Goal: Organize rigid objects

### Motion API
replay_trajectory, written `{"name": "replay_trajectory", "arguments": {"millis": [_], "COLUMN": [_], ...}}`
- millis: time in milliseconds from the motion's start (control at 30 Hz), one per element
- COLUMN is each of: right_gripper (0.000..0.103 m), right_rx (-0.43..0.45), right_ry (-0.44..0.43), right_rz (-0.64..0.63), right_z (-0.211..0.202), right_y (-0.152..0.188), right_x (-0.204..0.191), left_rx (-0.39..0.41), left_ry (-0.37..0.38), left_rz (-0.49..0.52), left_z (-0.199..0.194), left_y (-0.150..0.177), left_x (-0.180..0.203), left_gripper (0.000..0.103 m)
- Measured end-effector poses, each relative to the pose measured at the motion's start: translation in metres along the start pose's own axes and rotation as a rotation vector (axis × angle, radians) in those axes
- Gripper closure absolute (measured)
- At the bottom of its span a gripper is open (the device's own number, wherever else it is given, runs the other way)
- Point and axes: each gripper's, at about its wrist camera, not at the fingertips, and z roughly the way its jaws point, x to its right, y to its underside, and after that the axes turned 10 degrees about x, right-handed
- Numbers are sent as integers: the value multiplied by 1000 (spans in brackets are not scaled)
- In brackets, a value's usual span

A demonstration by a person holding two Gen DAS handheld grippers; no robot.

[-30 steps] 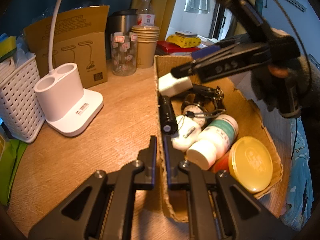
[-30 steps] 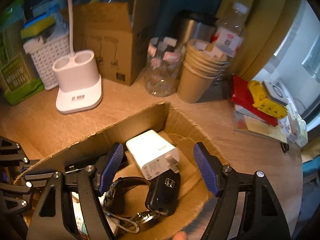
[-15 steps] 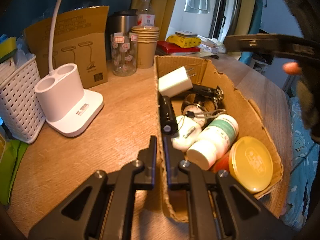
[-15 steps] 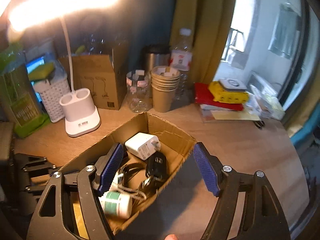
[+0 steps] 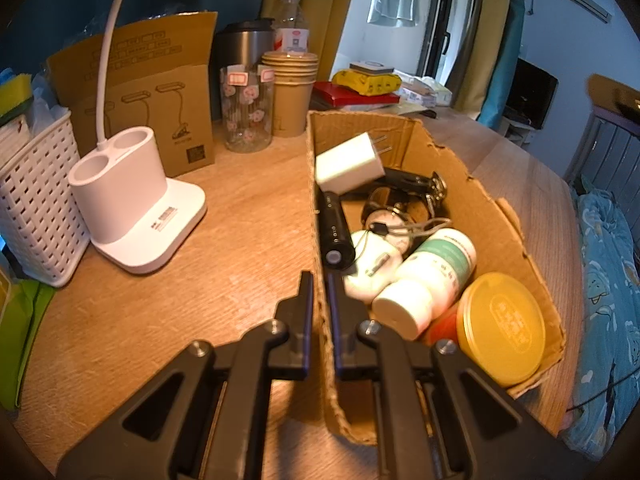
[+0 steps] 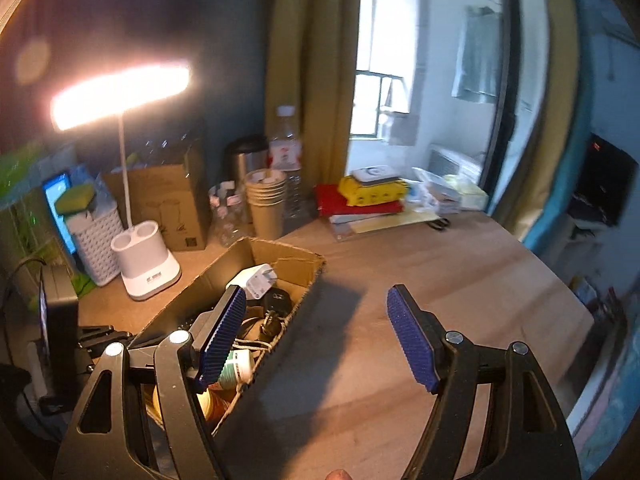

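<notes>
Clamping the near left wall of the cardboard box [image 5: 460, 152], left gripper [image 5: 320, 300] with fingers drawn tight on the ragged cardboard edge, one inside, one outside. Sitting on the wooden table [image 5: 168, 320], torn along its rim, packed with a white wall charger [image 5: 350, 162] propped at the far end, a black cylindrical device [image 5: 335, 232] along the left wall, a white pill bottle [image 5: 426, 280] with green label, a yellow-lidded jar [image 5: 502, 328] at the near corner. Tangled under the charger, a watch and keys, hard to separate. Held above the table right of the box, right gripper [image 6: 316, 336] spread wide, gripping nothing. Blocking part of the box contents in the right wrist view, its left finger [image 6: 222, 336].
</notes>
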Motion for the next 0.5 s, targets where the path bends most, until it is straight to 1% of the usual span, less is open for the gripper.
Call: {"name": "replay_trajectory", "arguments": {"millis": [200, 333, 433, 500], "right_gripper": [27, 27, 27, 27], "right_rx": [30, 59, 53, 65], "right_ry": [96, 134, 160, 185], "right_rz": [62, 166, 163, 166], "right_z": [-32, -57, -68, -78], "right_y": [10, 25, 34, 38], "right_x": [11, 20, 19, 20], "left_rx": [5, 3, 13, 13], "left_ry": [-3, -3, -8, -11], "left_rz": [11, 8, 22, 24], "left_z": [-2, -3, -6, -6], "left_y": [0, 0, 0, 0], "left_x": [2, 2, 5, 4], "left_gripper": [95, 95, 95, 95]}}
